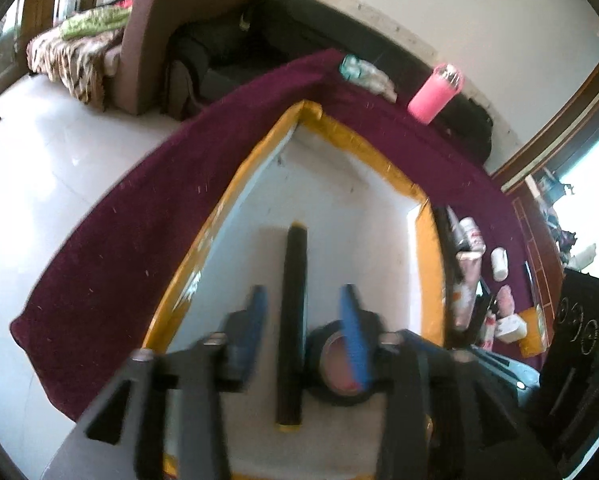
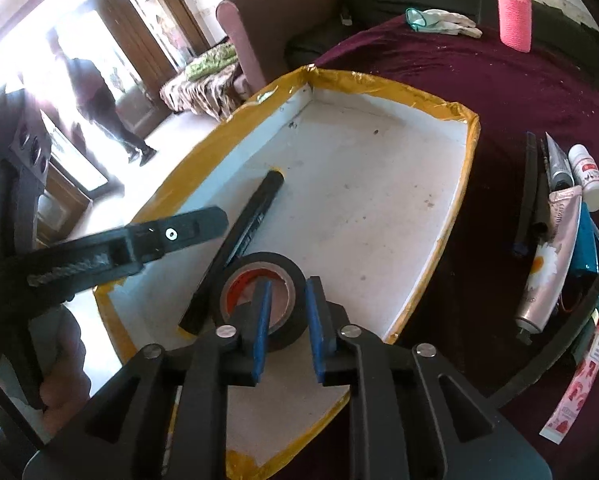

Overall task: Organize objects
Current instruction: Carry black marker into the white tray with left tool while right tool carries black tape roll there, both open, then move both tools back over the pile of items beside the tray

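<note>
In the left wrist view the left gripper (image 1: 301, 312) stands with its fingers spread wide and clear of the long black tube (image 1: 293, 320) lying between them in the lower middle of the frame, on the white floor of the yellow-rimmed tray (image 1: 425, 240); it should lift straight away so the tube does not roll. In the right wrist view the right gripper (image 2: 287, 320) straddles the wall of the black tape roll (image 2: 259, 300) at lower centre, fingers slightly parted and apparently not pressing. The roll, reddish inside, lies flat against the tube.
</note>
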Tool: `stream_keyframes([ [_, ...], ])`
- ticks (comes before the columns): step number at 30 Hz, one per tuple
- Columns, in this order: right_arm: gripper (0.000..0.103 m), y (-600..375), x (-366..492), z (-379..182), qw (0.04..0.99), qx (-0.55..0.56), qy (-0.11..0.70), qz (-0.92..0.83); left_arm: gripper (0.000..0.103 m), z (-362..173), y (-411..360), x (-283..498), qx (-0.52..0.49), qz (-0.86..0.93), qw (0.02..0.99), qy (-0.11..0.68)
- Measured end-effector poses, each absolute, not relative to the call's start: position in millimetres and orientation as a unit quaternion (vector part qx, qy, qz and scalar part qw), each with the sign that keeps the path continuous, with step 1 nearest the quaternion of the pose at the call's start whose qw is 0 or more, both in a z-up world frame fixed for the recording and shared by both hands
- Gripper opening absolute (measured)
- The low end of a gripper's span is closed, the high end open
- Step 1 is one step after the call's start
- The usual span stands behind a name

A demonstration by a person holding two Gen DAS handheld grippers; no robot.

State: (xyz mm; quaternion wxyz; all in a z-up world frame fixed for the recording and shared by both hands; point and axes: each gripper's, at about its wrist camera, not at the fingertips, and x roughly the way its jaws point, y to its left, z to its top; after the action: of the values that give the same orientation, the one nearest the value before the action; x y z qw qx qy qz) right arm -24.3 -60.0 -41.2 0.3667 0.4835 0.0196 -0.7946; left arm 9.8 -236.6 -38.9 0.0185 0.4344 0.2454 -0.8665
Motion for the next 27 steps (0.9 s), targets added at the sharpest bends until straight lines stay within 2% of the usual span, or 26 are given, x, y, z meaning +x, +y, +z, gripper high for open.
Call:
stream_keyframes([
  [4,0.049,-37,-18,-28,0.385,0.443,-0.019,-0.81,0.05,-18,-225,20,0.386,-0.892,0.016,0.233],
  [11,0.049,26,-6,-12,0.354,0.375,-0.096,-0.851,0.052,7,-178,26,0.354,-0.918,0.001,0.18],
  [16,0.049,79,-2,-14,0.278,0.37,-0.126,-0.877,0.052,12,-122,29,0.354,-0.929,0.002,0.108],
  [24,0.049,150,-3,-24,0.209,0.398,-0.173,-0.877,0.052,0,-57,19,0.377,-0.921,-0.034,0.091],
  [27,0.055,164,-1,-27,0.193,0.398,-0.163,-0.882,0.052,-4,-45,19,0.37,-0.924,-0.036,0.089],
])
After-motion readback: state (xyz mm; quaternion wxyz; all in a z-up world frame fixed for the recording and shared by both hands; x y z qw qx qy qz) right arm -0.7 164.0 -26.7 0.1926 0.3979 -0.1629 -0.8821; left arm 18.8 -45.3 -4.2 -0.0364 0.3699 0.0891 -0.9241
